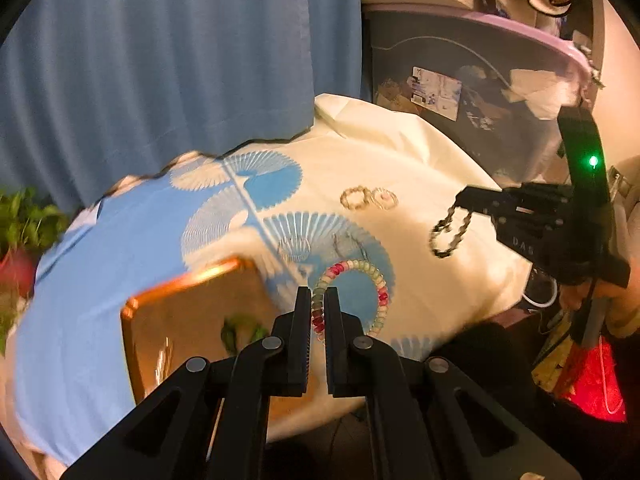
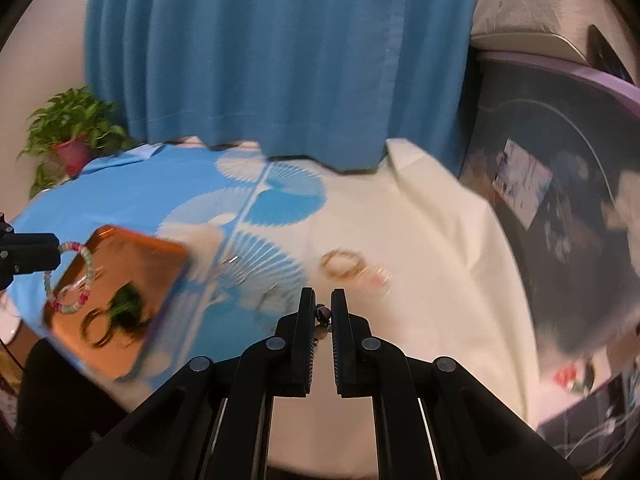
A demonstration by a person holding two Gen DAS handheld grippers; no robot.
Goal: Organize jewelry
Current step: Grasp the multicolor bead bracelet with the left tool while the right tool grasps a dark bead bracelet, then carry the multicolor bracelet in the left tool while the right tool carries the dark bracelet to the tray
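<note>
Left wrist view: my left gripper (image 1: 318,300) pinches the pastel bead bracelet (image 1: 352,296) beside the copper tray (image 1: 168,320); my right gripper (image 1: 460,200) clamps a dark chain (image 1: 448,236) farther off. Either may swing loose short of that tray.

Blue curtain (image 2: 280,60) hanging behind the counter (image 2: 432,272), which is draped in a cream cloth with a light-blue section printed with white fan motifs (image 2: 272,196). Potted green plant (image 2: 74,128) in a red pot at far left. Dark storage bin with lilac lid (image 1: 500,40) at right, bearing a white label (image 1: 436,90).
</note>
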